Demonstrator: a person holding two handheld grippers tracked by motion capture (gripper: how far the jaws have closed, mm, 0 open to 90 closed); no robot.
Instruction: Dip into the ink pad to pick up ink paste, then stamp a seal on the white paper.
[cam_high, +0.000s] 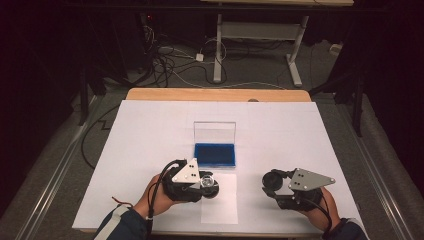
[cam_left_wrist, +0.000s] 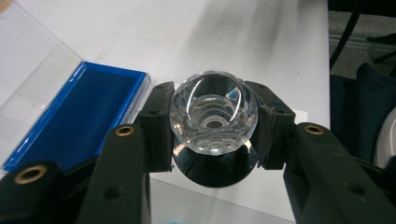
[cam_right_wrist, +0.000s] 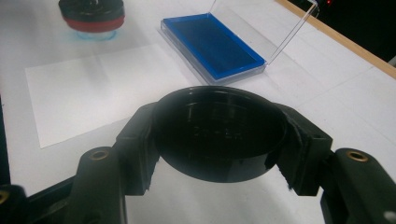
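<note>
A clear faceted crystal knob (cam_left_wrist: 213, 112) on a round black base (cam_left_wrist: 215, 170) sits between the jaws of my left gripper (cam_left_wrist: 213, 123), which is shut on it. In the high view my left gripper (cam_high: 209, 184) holds the knob (cam_high: 208, 182) over the near-left corner of a white paper sheet (cam_high: 219, 202). My right gripper (cam_high: 272, 183) is shut on a shallow round black cap (cam_right_wrist: 219, 140), held just above the table right of the sheet. The right gripper view shows the knob's base (cam_right_wrist: 92, 16) with a red band. A blue pad in an open clear case (cam_high: 215, 154) lies behind the sheet.
The white table cover (cam_high: 150, 130) ends at a wooden far edge (cam_high: 215, 94). The case's clear lid (cam_high: 215, 131) stands upright at its back. Cables (cam_high: 170, 62) and a white desk frame (cam_high: 255, 35) are on the floor beyond.
</note>
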